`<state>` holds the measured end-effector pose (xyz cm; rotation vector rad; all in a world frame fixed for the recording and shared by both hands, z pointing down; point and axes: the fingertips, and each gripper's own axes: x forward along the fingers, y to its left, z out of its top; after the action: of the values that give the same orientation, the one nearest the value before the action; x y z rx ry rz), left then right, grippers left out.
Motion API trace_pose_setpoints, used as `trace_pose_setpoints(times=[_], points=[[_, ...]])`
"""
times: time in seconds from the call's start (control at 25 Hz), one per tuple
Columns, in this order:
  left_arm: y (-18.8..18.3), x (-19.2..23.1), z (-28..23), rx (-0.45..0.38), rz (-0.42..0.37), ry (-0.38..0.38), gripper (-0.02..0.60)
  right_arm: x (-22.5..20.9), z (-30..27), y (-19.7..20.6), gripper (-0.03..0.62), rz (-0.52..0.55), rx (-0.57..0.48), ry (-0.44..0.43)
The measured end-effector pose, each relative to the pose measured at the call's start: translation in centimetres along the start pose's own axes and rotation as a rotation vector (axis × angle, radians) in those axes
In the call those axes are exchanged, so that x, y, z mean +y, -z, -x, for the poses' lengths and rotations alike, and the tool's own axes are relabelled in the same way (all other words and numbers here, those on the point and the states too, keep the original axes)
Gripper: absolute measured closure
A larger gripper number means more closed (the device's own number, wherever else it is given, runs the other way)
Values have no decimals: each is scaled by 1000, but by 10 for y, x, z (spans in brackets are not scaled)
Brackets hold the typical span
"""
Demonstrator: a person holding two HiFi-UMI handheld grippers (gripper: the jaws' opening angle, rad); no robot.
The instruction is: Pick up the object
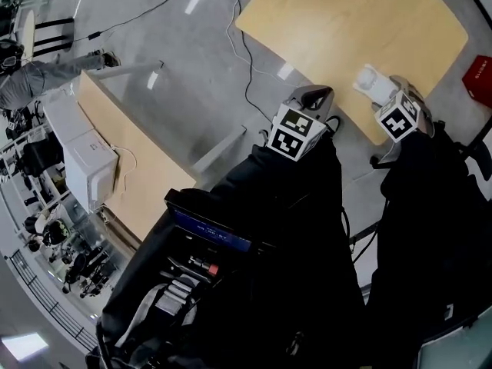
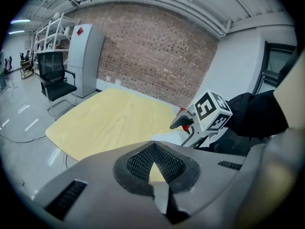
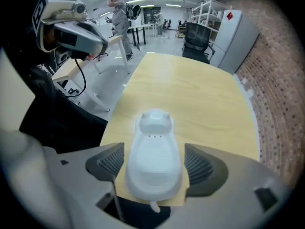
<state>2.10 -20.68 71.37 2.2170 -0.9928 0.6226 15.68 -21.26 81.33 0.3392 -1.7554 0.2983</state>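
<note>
A white moulded object (image 3: 155, 149) with a rounded, two-eared head lies at the near edge of the light wooden table (image 3: 190, 94). My right gripper (image 3: 155, 162) is open around it, one dark ribbed pad on each side, and its fingertips (image 3: 199, 163) stand clear of the object's sides. From the head view the object (image 1: 367, 78) sits just in front of that gripper (image 1: 380, 92) at the table's edge. My left gripper (image 2: 155, 168) is shut with nothing in it and hovers off the table edge, left of the right one (image 1: 314, 96).
A red item (image 1: 480, 79) lies beyond the table's right side. Cables (image 1: 246, 52) run over the grey floor. A second wooden table (image 1: 131, 160) with a white box (image 1: 88, 160) stands at the left. An office chair (image 3: 198, 39) and a grey cabinet (image 3: 236, 37) stand past the table.
</note>
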Motion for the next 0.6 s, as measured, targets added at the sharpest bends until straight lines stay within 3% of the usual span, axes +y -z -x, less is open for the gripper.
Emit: trace_pose_setpoints(times=[0.6], points=[[5,26,7,22,20,-47,581,4,-46,13,155,15,271,-113]])
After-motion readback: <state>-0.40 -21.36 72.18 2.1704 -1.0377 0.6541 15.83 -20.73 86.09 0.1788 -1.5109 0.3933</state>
